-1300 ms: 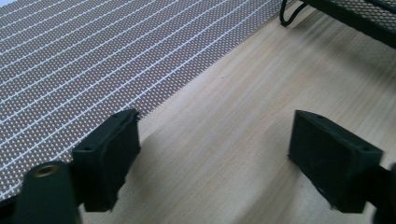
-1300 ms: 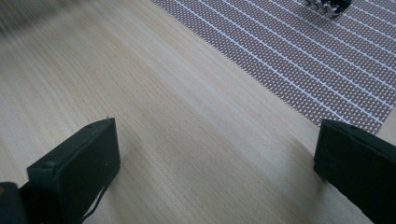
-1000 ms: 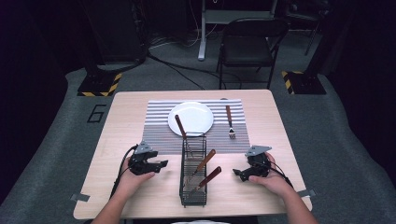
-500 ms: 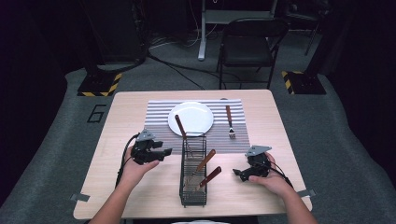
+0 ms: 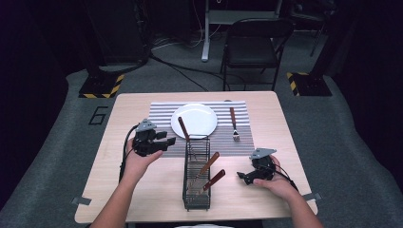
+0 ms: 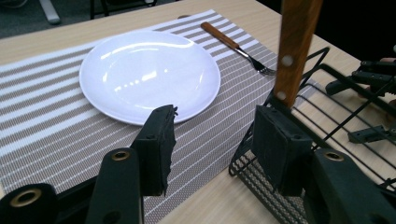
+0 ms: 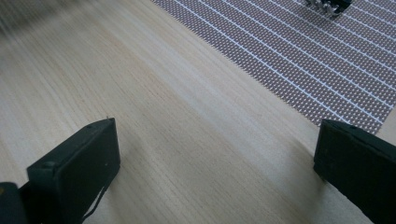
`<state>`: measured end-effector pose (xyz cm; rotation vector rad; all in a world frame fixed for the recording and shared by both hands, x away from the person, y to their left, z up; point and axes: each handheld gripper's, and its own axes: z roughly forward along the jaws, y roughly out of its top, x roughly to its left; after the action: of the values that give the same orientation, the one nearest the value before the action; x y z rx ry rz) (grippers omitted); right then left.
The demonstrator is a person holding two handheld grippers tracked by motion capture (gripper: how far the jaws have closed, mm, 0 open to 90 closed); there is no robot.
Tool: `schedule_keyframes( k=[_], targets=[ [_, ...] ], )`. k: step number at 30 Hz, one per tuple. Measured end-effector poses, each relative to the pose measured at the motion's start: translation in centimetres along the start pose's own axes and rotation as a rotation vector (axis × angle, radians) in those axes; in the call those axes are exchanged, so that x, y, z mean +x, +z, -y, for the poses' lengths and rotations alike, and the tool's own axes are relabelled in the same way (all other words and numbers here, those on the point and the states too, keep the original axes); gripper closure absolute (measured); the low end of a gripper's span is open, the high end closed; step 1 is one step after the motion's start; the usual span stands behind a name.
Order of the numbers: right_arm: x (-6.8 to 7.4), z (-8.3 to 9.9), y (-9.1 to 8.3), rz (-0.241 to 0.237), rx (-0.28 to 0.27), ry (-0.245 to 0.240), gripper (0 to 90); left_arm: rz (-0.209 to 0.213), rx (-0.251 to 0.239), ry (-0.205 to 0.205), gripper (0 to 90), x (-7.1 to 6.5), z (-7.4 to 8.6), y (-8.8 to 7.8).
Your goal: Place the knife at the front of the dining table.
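Wooden table [image 5: 142, 190], left hand-held gripper [image 6: 212, 140] jaws spread beside wire rack [image 5: 196, 175], right hand-held gripper [image 7: 217, 163] spread wide above bare wood

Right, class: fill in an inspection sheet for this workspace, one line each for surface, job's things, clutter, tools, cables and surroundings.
Surface: wooden table with a striped placemat toward its far side.
Job's things: white plate on the placemat; fork beside it; black wire caddy holding three wooden-handled utensils.
Clutter: nothing seen.
Tools: left tool open, raised beside the caddy's far end; right tool open, low over bare wood.
Cables: one trails from the left tool; more run across the floor behind.
Surroundings: dark folding chair behind the table; hazard-striped bases on grey floor.
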<state>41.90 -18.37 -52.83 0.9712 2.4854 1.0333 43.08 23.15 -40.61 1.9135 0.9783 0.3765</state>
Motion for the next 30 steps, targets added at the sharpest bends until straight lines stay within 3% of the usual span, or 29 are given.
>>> schedule_keyframes(
  k=[3,10,14,19,21,26,30],
  targets=[
    [0.0,0.0,0.0,0.001,0.000,0.003,0.0,0.018,-0.008,0.004,49.7,-0.6,-1.1,0.0],
    [0.0,0.0,0.0,0.001,0.000,0.004,0.0,0.060,-0.014,0.033,49.7,-1.8,-1.9,0.8],
    [0.0,0.0,0.0,0.001,0.001,0.005,0.0,0.079,0.007,0.037,50.3,-2.3,-1.8,1.7],
    [0.0,0.0,0.0,0.001,0.001,0.004,0.0,0.087,-0.003,0.024,53.1,-2.6,-1.3,2.7],
    [0.0,0.0,0.0,0.001,0.001,0.005,0.0,0.091,-0.004,0.014,57.8,-2.6,-1.2,3.0],
    [0.0,0.0,0.0,0.000,0.001,0.001,0.0,0.119,-0.014,-0.019,59.2,-2.3,-0.8,3.5],
    [0.0,0.0,0.0,0.001,0.001,0.003,0.0,0.113,-0.018,0.004,63.1,-2.6,-0.8,3.6]
  ],
)
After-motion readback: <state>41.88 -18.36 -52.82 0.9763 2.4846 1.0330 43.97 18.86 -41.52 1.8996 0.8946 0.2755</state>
